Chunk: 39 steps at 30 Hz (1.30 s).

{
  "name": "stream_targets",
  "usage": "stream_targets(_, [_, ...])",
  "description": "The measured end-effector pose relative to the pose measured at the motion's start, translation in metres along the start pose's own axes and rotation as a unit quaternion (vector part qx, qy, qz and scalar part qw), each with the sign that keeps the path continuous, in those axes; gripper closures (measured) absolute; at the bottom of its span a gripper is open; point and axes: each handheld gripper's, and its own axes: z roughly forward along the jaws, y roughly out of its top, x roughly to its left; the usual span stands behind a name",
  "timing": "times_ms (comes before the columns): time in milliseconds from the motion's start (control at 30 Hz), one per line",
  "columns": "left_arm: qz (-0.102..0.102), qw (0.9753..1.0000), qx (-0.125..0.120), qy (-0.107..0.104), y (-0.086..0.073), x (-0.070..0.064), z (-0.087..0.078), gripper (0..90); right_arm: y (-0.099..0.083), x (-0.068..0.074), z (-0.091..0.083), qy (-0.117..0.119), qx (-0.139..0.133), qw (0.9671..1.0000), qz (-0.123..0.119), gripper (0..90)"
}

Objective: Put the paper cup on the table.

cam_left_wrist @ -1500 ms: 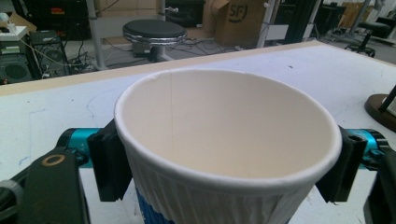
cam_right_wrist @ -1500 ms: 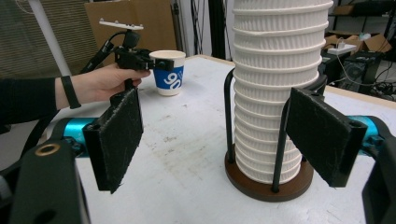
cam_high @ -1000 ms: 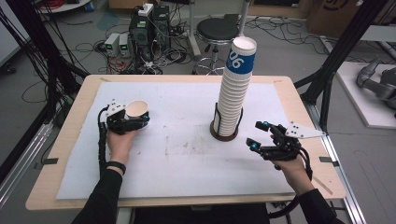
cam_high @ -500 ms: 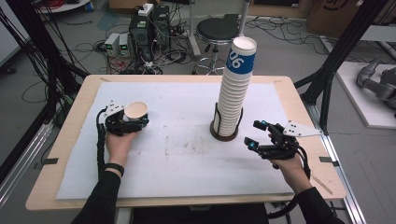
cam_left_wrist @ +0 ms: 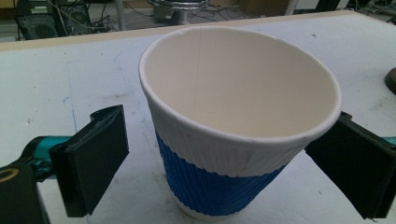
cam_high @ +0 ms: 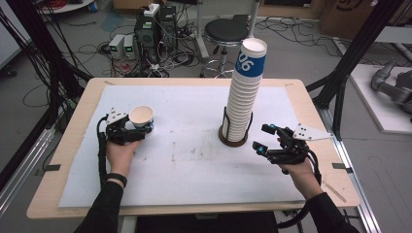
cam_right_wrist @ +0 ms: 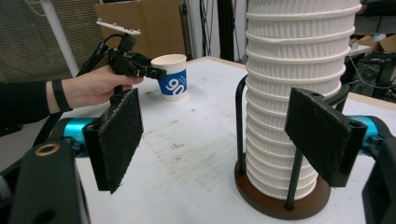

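Observation:
A single paper cup (cam_high: 141, 116) with a blue band stands upright on the white table sheet at the left. My left gripper (cam_high: 137, 128) is open around it. In the left gripper view the cup (cam_left_wrist: 233, 93) sits between the pads: the left pad stands clear and the right pad is at its rim. A tall stack of white ribbed cups (cam_high: 243, 92) rises from a round brown holder (cam_high: 235, 141) with black posts at centre right. My right gripper (cam_high: 261, 137) is open just right of the holder, its pads (cam_right_wrist: 116, 135) facing the stack (cam_right_wrist: 294, 93) and empty.
The white sheet (cam_high: 194, 165) covers most of the wooden table (cam_high: 63, 199). Behind the far edge are a black stool (cam_high: 232, 31) and computer boxes with cables (cam_high: 150, 34). Black frame posts (cam_high: 340, 92) stand off the right side.
My right gripper has edged a little left, toward the cup holder. The left gripper and its cup have stayed put.

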Motion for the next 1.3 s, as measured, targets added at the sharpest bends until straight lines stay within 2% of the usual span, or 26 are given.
stream_targets(100, [0.002,1.0000,0.006,0.006,-0.002,-0.003,-0.006,6.2,0.001,0.000,0.001,0.001,0.001,1.0000,0.001,19.9])
stream_targets(200, [-0.015,0.9999,0.004,0.004,-0.004,-0.005,-0.014,6.3,0.001,-0.001,0.001,0.003,-0.003,1.0000,0.001,19.9])
stream_targets(333, [-0.011,0.9998,0.010,0.011,-0.002,-0.008,-0.025,6.3,0.001,-0.002,-0.001,0.004,-0.005,1.0000,0.004,19.9])
stream_targets(467, [-0.019,0.9998,-0.001,0.003,-0.001,-0.014,-0.040,6.3,0.001,-0.004,0.000,0.011,-0.001,0.9999,0.006,19.9])
stream_targets(533, [-0.019,0.9998,-0.004,-0.007,0.000,-0.019,-0.048,6.3,0.001,-0.005,0.001,0.011,-0.001,0.9999,0.000,19.9])
stream_targets(600, [-0.021,0.9993,-0.023,-0.020,0.002,-0.026,-0.057,6.3,0.001,-0.005,0.002,0.014,0.002,0.9999,0.001,19.9])
stream_targets(633, [-0.016,0.9992,-0.028,-0.025,0.003,-0.030,-0.062,6.3,0.000,-0.004,0.002,0.015,0.005,0.9999,0.000,19.9])
stream_targets(700, [-0.005,0.9979,-0.042,-0.049,0.005,-0.039,-0.069,6.3,0.000,-0.004,0.003,0.017,0.009,0.9998,-0.003,19.9])
stream_targets(733, [0.001,0.9976,-0.044,-0.053,0.006,-0.043,-0.071,6.3,0.000,-0.003,0.003,0.017,0.009,0.9998,-0.004,19.9])
stream_targets(800, [0.021,0.9954,-0.059,-0.073,0.008,-0.055,-0.076,6.3,0.000,-0.002,0.002,0.016,0.009,0.9998,-0.005,19.9])
stream_targets(867, [0.042,0.9919,-0.070,-0.097,0.010,-0.066,-0.076,6.3,0.000,-0.001,0.002,0.012,0.013,0.9998,-0.011,19.9])
stream_targets(933, [0.059,0.9870,-0.080,-0.126,0.012,-0.078,-0.075,6.3,0.000,0.000,0.003,0.010,0.020,0.9997,-0.014,19.9])
stream_targets(1000, [0.061,0.9816,-0.088,-0.158,0.013,-0.089,-0.072,6.4,0.000,0.001,0.002,0.007,0.023,0.9996,-0.017,19.9])
stream_targets(1033, [0.060,0.9792,-0.087,-0.173,0.013,-0.094,-0.070,6.4,0.000,0.002,0.002,0.005,0.024,0.9995,-0.020,19.9])
stream_targets(1100, [0.071,0.9739,-0.082,-0.199,0.014,-0.105,-0.065,6.4,0.000,0.005,0.000,0.001,0.028,0.9993,-0.024,19.9])
stream_targets(1167, [0.092,0.9707,-0.073,-0.209,0.013,-0.115,-0.062,6.4,-0.001,0.008,-0.003,-0.004,0.034,0.9990,-0.029,19.9])
stream_targets(1233, [0.102,0.9676,-0.066,-0.221,0.010,-0.122,-0.060,6.4,-0.003,0.010,-0.008,-0.014,0.037,0.9986,-0.036,19.9])
stream_targets(1300, [0.102,0.9668,-0.062,-0.226,0.008,-0.126,-0.058,6.4,-0.005,0.010,-0.013,-0.026,0.036,0.9982,-0.040,19.9])
